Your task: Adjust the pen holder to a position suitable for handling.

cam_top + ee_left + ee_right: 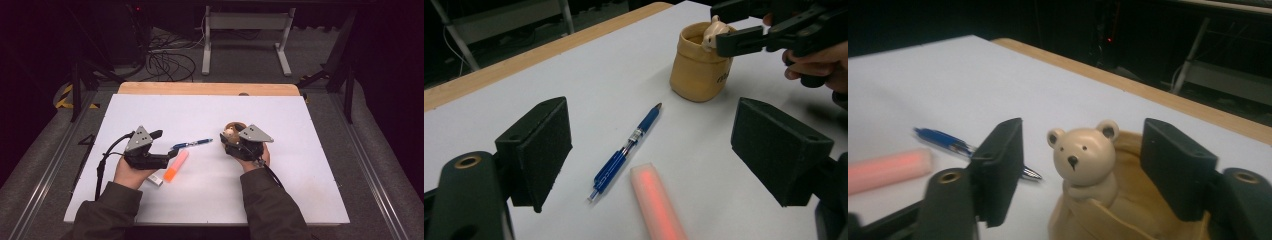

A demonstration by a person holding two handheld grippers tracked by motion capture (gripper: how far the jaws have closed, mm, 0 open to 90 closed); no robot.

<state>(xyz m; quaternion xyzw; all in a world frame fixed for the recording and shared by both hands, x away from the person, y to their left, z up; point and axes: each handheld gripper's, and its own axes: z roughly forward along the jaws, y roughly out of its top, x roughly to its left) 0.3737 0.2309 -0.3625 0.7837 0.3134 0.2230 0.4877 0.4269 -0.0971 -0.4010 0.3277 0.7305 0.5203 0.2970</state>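
Standing on the white table [210, 200], right of centre, the tan pot [699, 75] is a squat, rounded holder with a small beige bear [1083, 155] peeking over its rim. The right gripper [1083, 170] brackets the bear, jaws spread and clear of it. The left gripper [651, 150] is wide open above the blue pen [626, 150] and orange highlighter [656, 205].
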